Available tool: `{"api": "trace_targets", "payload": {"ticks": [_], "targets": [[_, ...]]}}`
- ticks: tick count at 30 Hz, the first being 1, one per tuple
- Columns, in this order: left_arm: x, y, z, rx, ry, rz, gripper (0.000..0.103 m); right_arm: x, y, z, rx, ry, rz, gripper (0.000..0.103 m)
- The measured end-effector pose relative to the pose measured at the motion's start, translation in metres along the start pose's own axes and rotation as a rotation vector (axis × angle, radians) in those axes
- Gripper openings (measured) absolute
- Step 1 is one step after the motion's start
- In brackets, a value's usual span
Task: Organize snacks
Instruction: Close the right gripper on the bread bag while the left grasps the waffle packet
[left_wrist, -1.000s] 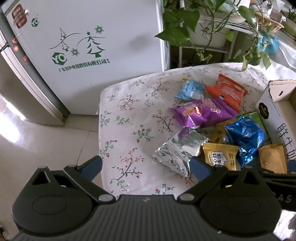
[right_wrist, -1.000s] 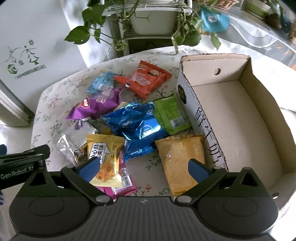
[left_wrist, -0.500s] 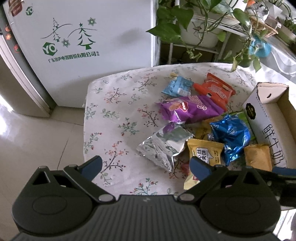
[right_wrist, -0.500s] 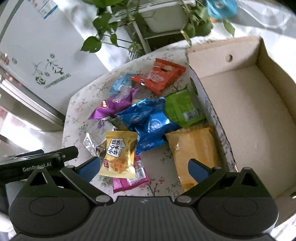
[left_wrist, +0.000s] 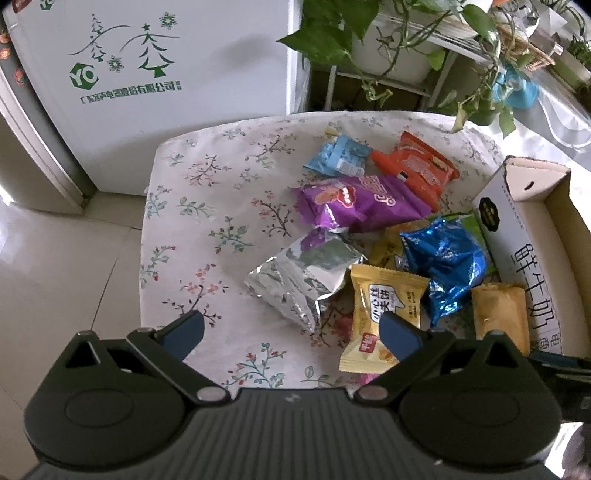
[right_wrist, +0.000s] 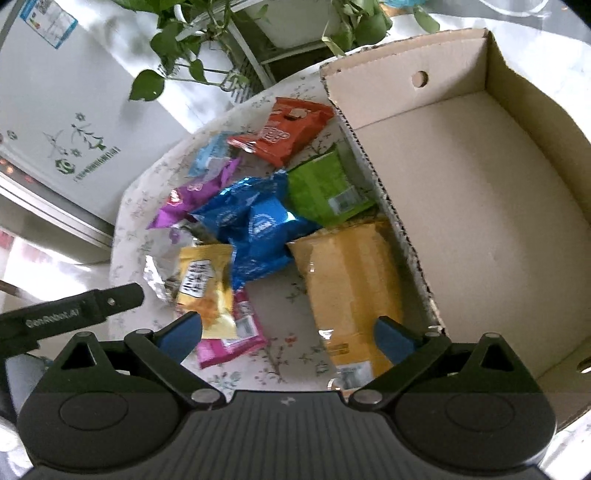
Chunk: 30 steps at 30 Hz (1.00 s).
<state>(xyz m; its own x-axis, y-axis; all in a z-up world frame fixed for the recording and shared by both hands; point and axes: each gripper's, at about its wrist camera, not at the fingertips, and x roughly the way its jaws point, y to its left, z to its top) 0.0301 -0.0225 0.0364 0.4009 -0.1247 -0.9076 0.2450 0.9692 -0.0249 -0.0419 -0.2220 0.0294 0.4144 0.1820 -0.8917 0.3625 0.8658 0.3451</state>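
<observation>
Several snack packets lie heaped on a floral tablecloth (left_wrist: 207, 229): a silver bag (left_wrist: 303, 277), a purple bag (left_wrist: 354, 203), a blue foil bag (right_wrist: 255, 225), a small yellow packet (left_wrist: 384, 306), an orange-yellow bag (right_wrist: 351, 280), a green bag (right_wrist: 325, 188), a red-orange bag (right_wrist: 288, 129), a light blue packet (left_wrist: 340, 157) and a pink packet (right_wrist: 236, 332). An empty cardboard box (right_wrist: 461, 192) stands to their right. My left gripper (left_wrist: 291, 330) hovers open over the table's near edge. Above the orange-yellow bag and pink packet, my right gripper (right_wrist: 288, 334) is open, holding nothing.
A white fridge (left_wrist: 166, 74) with green tree print stands behind the table on the left. A plant stand with trailing green leaves (left_wrist: 388, 48) is behind the table. Tiled floor (left_wrist: 55, 266) lies to the left. The left gripper's body (right_wrist: 74, 314) shows in the right wrist view.
Both grippers have moved in closer over the snack pile and stayed open. The right view has swung toward the box, which now fills more of its right side.
</observation>
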Motion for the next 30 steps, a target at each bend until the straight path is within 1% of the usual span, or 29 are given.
{"api": "trace_targets", "payload": {"ticks": [4, 7, 10, 12, 15, 16, 19, 20, 21, 24, 27, 30], "targets": [[0.001, -0.005, -0.001, 0.006, 0.005, -0.003, 0.100, 0.005, -0.002, -0.002, -0.024, -0.012, -0.073, 0.103], [0.002, -0.007, -0.001, 0.012, 0.007, -0.003, 0.100, 0.010, 0.002, -0.005, -0.048, -0.017, -0.107, 0.103], [0.004, -0.006, -0.002, 0.012, 0.012, 0.002, 0.100, 0.017, 0.006, -0.007, -0.075, -0.025, -0.163, 0.103], [0.005, -0.004, -0.001, 0.003, 0.019, 0.005, 0.100, 0.023, 0.008, -0.009, -0.092, -0.016, -0.191, 0.103], [0.008, 0.001, 0.000, -0.021, 0.030, 0.000, 0.100, 0.027, 0.010, -0.012, -0.107, -0.001, -0.187, 0.103], [0.008, 0.002, 0.000, -0.026, 0.031, -0.001, 0.100, 0.028, 0.011, -0.013, -0.117, 0.001, -0.163, 0.103], [0.010, 0.003, -0.001, -0.032, 0.038, -0.001, 0.100, 0.025, 0.011, -0.014, -0.129, 0.042, -0.031, 0.103], [0.011, 0.003, -0.001, -0.032, 0.039, 0.001, 0.100, 0.024, 0.012, -0.015, -0.129, 0.053, -0.002, 0.103], [0.011, 0.002, -0.001, -0.031, 0.038, 0.002, 0.100, 0.022, 0.012, -0.016, -0.133, 0.051, 0.001, 0.102], [0.012, 0.000, 0.000, -0.028, 0.038, 0.001, 0.100, 0.019, 0.010, -0.014, -0.133, 0.019, -0.068, 0.102], [0.015, -0.003, 0.000, -0.026, 0.047, -0.009, 0.100, 0.020, 0.001, -0.012, -0.069, 0.034, -0.094, 0.102], [0.019, -0.008, 0.000, -0.023, 0.055, -0.020, 0.100, 0.024, 0.006, -0.016, -0.071, 0.031, -0.125, 0.102]]}}
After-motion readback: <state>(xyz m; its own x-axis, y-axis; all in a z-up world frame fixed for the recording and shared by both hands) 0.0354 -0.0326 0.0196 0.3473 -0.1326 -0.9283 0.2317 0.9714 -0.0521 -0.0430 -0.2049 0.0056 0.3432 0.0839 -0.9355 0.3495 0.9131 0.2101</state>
